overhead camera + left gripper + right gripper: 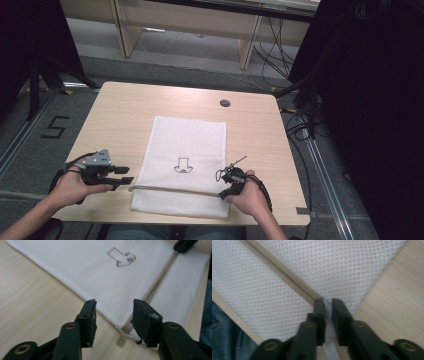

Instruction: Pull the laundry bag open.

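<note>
A white mesh bag (pixel 185 140) lies flat in the middle of the wooden table (pixel 120 115), with a small black boot-like drawing (pixel 183 166) on it. A zipper (pixel 175 189) runs across its near end. My left gripper (pixel 127 175) is at the zipper's left end; in the left gripper view it (pixel 114 306) stands open, its jaws on either side of the bag's corner (pixel 117 315), above a small zipper tab (pixel 120 340). My right gripper (pixel 223 193) is at the zipper's right end. In the right gripper view its jaws (pixel 327 302) stand a narrow gap apart over the zipper end (pixel 312 296).
A round cable hole (pixel 225 103) sits near the table's far edge. The table's near edge (pixel 175 220) runs just below the bag. Pale wooden furniture (pixel 200 25) stands beyond, with dark curtains (pixel 370 75) and floor cables (pixel 300 125) to the right.
</note>
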`<state>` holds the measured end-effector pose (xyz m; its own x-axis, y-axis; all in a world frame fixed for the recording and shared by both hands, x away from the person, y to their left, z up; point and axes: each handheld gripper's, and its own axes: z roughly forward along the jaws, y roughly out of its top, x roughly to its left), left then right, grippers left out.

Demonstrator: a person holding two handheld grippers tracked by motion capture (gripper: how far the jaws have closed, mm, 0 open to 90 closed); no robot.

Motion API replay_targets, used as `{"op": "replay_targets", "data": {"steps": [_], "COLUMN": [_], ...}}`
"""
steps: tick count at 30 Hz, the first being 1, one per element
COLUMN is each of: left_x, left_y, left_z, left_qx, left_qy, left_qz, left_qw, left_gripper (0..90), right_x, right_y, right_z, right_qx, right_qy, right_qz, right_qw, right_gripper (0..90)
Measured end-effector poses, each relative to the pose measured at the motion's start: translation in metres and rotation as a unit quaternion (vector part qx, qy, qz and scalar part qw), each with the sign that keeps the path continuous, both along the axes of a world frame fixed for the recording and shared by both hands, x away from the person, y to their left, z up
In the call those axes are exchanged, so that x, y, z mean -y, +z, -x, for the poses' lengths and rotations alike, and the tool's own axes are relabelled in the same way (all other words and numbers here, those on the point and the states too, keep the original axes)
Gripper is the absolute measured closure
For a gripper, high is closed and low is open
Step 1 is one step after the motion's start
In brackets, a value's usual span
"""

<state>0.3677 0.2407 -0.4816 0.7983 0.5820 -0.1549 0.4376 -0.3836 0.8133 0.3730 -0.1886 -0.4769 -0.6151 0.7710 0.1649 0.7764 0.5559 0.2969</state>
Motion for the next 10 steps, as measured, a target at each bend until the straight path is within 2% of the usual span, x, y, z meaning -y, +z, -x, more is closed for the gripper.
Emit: {"op": "replay_targets", "data": {"steps": [1, 3, 4, 5, 6, 8, 9, 10], "left_x": [-0.003, -0.007, -0.008, -0.009, -0.01, -0.011, -0.012, -0.012], "left_y": [0.002, 0.002, 0.001, 0.0, -0.001, -0.003, -0.004, -0.005], "left_z": [-0.002, -0.004, -0.005, -0.006, -0.007, -0.009, -0.01, -0.011], "left_qx": [0.004, 0.0, 0.004, 0.0, 0.002, 0.01, 0.006, 0.009], "left_qy": [0.007, 0.024, 0.028, 0.032, 0.031, 0.035, 0.041, 0.048], "left_qz": [0.01, 0.02, 0.016, 0.016, 0.008, -0.002, -0.006, 0.0], "left_qw": [0.9999, 0.9995, 0.9995, 0.9994, 0.9995, 0.9993, 0.9991, 0.9988], "left_gripper": [50.7, 46.3, 44.0, 42.9, 42.2, 41.2, 40.5, 40.0], "right_x": [-0.001, -0.002, -0.003, -0.005, -0.005, -0.01, -0.012, -0.015], "right_y": [0.001, 0.003, 0.006, 0.01, 0.011, 0.014, 0.015, 0.015], "right_z": [0.0, -0.001, -0.001, -0.001, -0.001, 0.001, 0.002, 0.002], "right_qx": [-0.006, 0.019, 0.029, 0.033, 0.046, 0.046, 0.051, 0.057], "right_qy": [-0.006, 0.008, -0.002, -0.011, -0.002, -0.014, -0.009, -0.001], "right_qz": [-0.006, -0.005, -0.002, -0.002, -0.011, -0.024, -0.032, -0.039], "right_qw": [0.9999, 0.9998, 0.9996, 0.9994, 0.9989, 0.9986, 0.9981, 0.9976], "right_gripper": [70.4, 67.1, 65.7, 64.5, 62.5, 61.6, 61.0, 60.5]}}
